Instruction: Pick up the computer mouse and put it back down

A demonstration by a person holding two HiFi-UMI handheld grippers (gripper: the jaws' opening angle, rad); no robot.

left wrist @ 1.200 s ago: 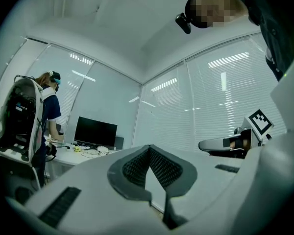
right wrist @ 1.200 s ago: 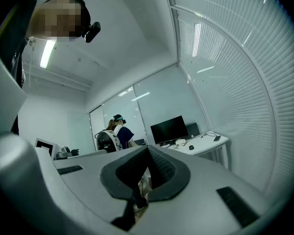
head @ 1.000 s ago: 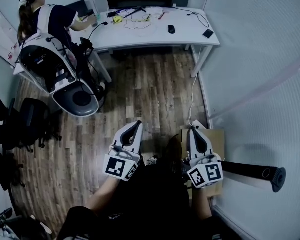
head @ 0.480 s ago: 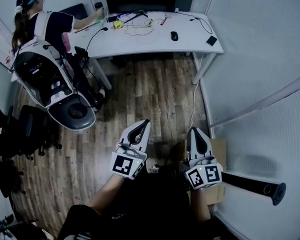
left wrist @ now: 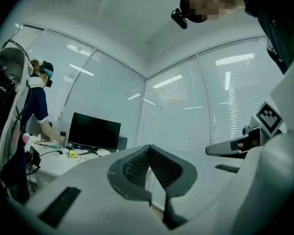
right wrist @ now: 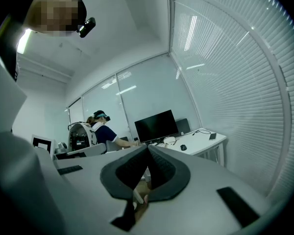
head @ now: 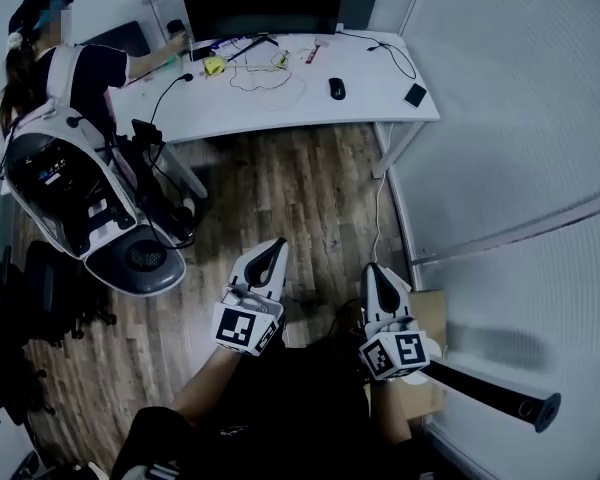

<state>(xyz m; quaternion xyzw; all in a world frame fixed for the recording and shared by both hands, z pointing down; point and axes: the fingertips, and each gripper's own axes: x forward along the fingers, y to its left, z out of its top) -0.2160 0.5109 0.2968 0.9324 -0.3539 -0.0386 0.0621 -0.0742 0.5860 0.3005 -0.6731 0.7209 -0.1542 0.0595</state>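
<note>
The black computer mouse [head: 336,88] lies on the white desk [head: 280,108] at the far end of the room, right of the monitor [head: 262,0]. It also shows small in the right gripper view, as the mouse [right wrist: 183,147] on the desk [right wrist: 206,142]. My left gripper [head: 275,245] and right gripper [head: 370,270] hang side by side over the wooden floor, far short of the desk. Both point toward it. The left gripper [left wrist: 148,149] and right gripper [right wrist: 148,147] have their pads closed together with nothing between them.
A person [head: 55,73] wearing a bulky white pack [head: 70,198] stands at the desk's left end, reaching onto it. A phone [head: 415,95], cables and a yellow item [head: 214,66] lie on the desk. A cardboard box [head: 432,313] and a black tube [head: 490,393] sit near the right wall; dark chairs [head: 30,288] stand left.
The head view has shifted: the desk and mouse sit a little lower and the monitor shows more fully. Both grippers travelled along over the floor, still shut. The person reaches further onto the desk.
</note>
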